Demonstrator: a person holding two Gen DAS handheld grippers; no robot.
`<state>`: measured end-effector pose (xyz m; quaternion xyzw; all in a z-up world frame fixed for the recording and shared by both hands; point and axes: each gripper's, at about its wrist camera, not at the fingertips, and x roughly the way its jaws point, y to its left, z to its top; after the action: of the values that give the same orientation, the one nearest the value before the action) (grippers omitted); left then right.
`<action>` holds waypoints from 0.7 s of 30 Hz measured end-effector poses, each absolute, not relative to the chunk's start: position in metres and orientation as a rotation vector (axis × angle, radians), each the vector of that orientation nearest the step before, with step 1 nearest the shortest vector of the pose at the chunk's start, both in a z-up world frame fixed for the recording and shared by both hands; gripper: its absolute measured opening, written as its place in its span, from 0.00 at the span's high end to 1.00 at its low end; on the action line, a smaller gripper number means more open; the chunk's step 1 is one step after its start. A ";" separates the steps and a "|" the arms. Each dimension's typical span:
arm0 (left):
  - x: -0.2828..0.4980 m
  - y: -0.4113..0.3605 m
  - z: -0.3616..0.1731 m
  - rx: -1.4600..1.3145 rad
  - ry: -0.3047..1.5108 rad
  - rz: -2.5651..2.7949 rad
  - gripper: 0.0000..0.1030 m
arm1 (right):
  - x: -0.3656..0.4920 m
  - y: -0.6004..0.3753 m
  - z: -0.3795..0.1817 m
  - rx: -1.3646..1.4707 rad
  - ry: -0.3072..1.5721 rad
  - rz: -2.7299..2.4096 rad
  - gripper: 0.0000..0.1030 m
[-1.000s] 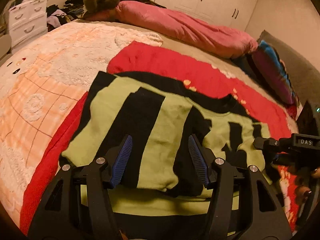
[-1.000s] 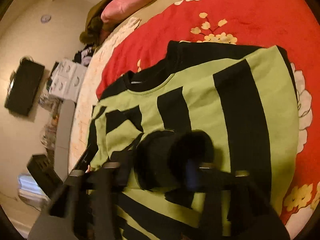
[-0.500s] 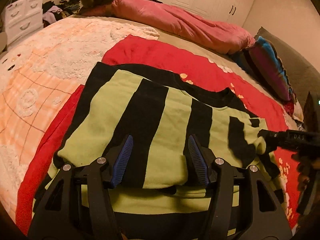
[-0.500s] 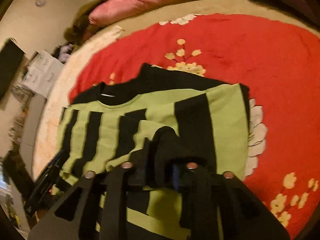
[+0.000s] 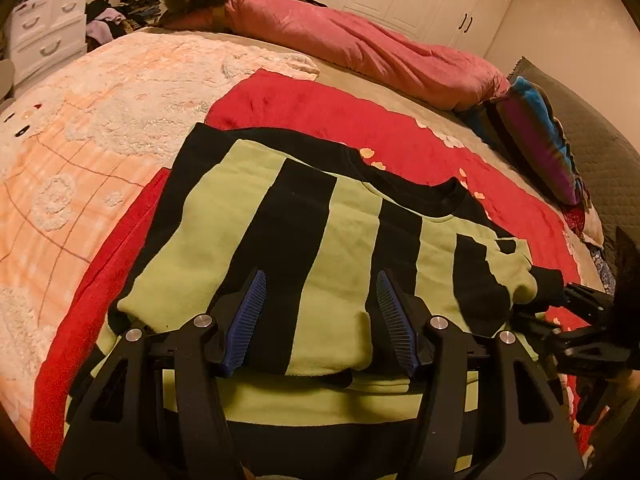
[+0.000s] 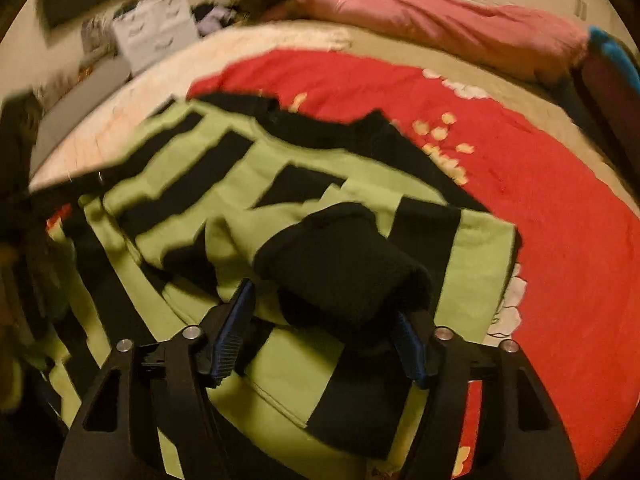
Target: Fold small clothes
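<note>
Nearest, at 6 o'clock in the left wrist view, the left gripper (image 5: 318,322) is held over the near edge of the striped sweater (image 5: 280,240). Its blue pads stand apart w/ the folded edge between them, not pressed, so nothing is gripped; prob. it is kept there to steady the fold.

In the right wrist view, the right gripper (image 6: 320,326) is seen at 6 o'clock w/ the black cuff (image 6: 344,264) of the sleeve lying between its pads. Its jaws have just been opening, and the cuff looks released, laid across the body so the sleeve stays folded inward.

The sweater is spread flat mid-frame on a red blanket (image 5: 360,120), giving a smooth surface for folding. Further off, at 12 o'clock, a pink quilt (image 5: 360,44) is bunched along the bed; a white drawer unit (image 5: 48,28) stands at approx. 10 o'clock.
</note>
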<state>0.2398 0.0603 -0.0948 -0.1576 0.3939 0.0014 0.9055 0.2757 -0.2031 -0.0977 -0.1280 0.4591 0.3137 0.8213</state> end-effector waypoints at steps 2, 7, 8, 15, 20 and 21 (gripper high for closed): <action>0.240 0.060 -0.096 -0.322 0.816 0.005 0.52 | 0.277 -0.213 -0.097 -0.190 1.011 0.740 0.83; 0.241 0.061 -0.097 -0.331 0.824 0.006 0.52 | 0.276 -0.241 -0.086 -0.105 1.060 0.827 0.94; 0.241 0.061 -0.098 -0.331 0.828 0.007 0.52 | 0.274 -0.248 -0.086 -0.107 1.062 0.831 0.94; 0.241 0.060 -0.100 -0.317 0.839 0.011 0.51 | 0.261 -0.249 -0.105 -0.139 1.103 0.807 0.87; 0.242 0.060 -0.100 -0.317 0.840 0.012 0.51 | 0.241 -0.264 -0.083 -0.058 1.050 0.757 0.59; 0.242 0.060 -0.100 -0.318 0.840 0.011 0.51 | 0.234 -0.266 -0.074 -0.049 1.018 0.745 0.59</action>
<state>0.2418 0.0598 -0.1005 -0.1538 0.4060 0.0055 0.9008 0.2344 -0.2665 -0.0740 -0.0229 0.4759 0.3482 0.8073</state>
